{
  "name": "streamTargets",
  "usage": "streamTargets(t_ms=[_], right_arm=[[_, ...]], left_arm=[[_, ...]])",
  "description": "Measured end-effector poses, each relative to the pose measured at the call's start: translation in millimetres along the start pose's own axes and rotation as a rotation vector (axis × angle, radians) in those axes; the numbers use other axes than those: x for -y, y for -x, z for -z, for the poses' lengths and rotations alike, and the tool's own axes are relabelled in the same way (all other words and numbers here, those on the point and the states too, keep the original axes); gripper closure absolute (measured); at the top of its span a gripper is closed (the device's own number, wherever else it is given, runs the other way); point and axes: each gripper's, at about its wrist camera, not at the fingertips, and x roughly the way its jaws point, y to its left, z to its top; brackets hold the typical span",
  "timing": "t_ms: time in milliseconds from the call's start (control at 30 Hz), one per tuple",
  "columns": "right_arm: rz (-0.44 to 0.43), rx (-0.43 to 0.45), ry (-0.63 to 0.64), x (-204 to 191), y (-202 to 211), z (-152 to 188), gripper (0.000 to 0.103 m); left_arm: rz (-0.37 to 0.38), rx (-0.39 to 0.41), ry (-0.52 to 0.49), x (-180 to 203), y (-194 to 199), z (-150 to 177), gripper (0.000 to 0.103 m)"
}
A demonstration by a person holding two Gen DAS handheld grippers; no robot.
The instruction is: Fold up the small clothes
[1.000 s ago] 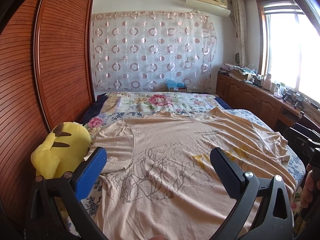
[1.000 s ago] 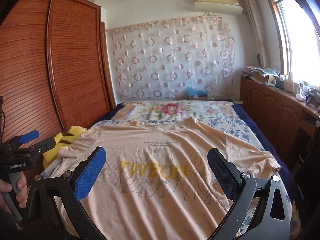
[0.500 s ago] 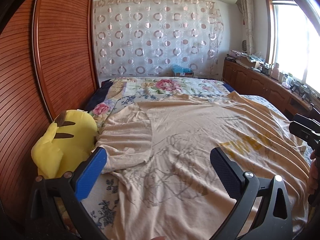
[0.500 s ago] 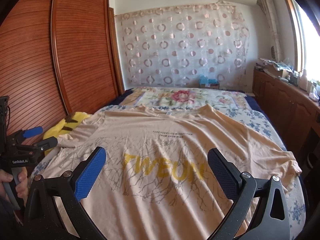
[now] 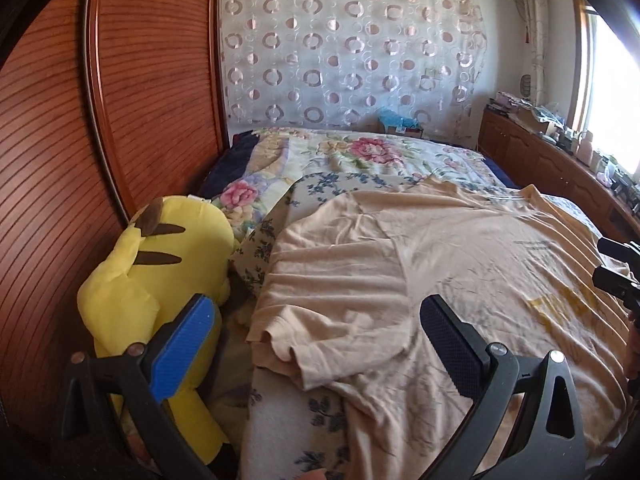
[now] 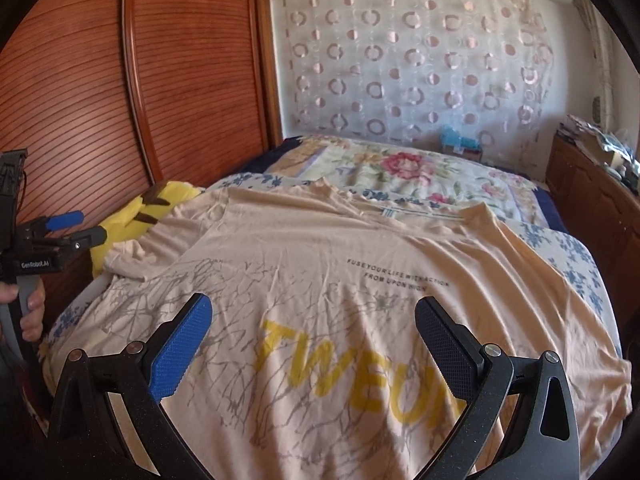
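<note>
- My left gripper (image 5: pixel 316 334) hangs with its 2 fingers spread wide and nothing between them — the blue pad (image 5: pixel 185 346) sits in front of the plush toy, the black pad (image 5: pixel 450 344) over the shirt's chest.
- My right gripper (image 6: pixel 314 340) is just as wide apart and empty, poised above the yellow "TWEUN" lettering (image 6: pixel 356 372).
- The T-shirt (image 6: pixel 360 280) — peach, with grey branch-like print and 2 lines of small black text — lies spread front-up on the bed (image 5: pixel 360 156), its collar toward the far end.
- In the left wrist view the T-shirt's sleeve (image 5: pixel 328 304) lies rumpled near the bed's edge, its hem curled up, directly ahead between my fingers.
- A yellow plush toy (image 5: pixel 160 264) sits wedged between the bed and the wooden wardrobe (image 5: pixel 60 160), just beside that sleeve.
- A floral quilt (image 6: pixel 400 168) covers the far part of the bed, beyond the collar.
- A circle-patterned curtain (image 6: pixel 420 72) hangs on the back wall.
</note>
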Motion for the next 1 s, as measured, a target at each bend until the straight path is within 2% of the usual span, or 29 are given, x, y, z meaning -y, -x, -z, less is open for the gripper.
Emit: streamTargets(t_ms=[200,267,367,433,500,633,667,700,733,767,833,867,1000], right_arm=[[-0.023,-0.061,0.038,-4,-30,-8,0.0],[-0.031,-0.088,0.051,-4,-41,-10,0.0],[-0.04,-0.119,0.059,-4,-54,-10,0.0],[-0.044,-0.142,0.059,-2,-61,-9,0.0],[-0.047,-0.159,0.054,-2,-65,-8,0.0],[-0.039,-0.175,0.065,0,-69,-5,0.0],[-0.035,-0.176,0.069,-1,-69,-5,0.0],[-0.03,-0.178,0.074,0,-70,-3,0.0],[-0.024,-0.181,0.078,0,-72,-2,0.0],[-0.016,-0.184,0.081,0,-73,0,0.0],[-0.014,-0.195,0.077,1,-75,2,0.0],[-0.012,-0.19,0.076,2,-74,2,0.0],[-0.004,-0.208,0.064,4,-78,3,0.0]], left_arm=[[0.03,-0.077,0.034,-26,-33,-3,0.0],[0.055,-0.109,0.053,-34,-43,-2,0.007],[0.083,-0.159,0.09,-42,-57,0,0.025],[0.096,-0.191,0.11,-47,-64,1,0.051],[0.101,-0.219,0.119,-48,-69,4,0.057],[0.094,-0.24,0.117,-49,-71,9,0.06],[0.092,-0.244,0.116,-48,-71,10,0.065],[0.094,-0.252,0.117,-47,-72,10,0.077],[0.103,-0.25,0.118,-47,-72,10,0.082],[0.082,-0.249,0.1,-44,-70,9,0.084],[0.038,-0.24,0.054,-39,-68,7,0.099],[0.021,-0.232,0.037,-38,-67,7,0.102],[0.024,-0.178,0.036,-36,-54,-6,0.103]])
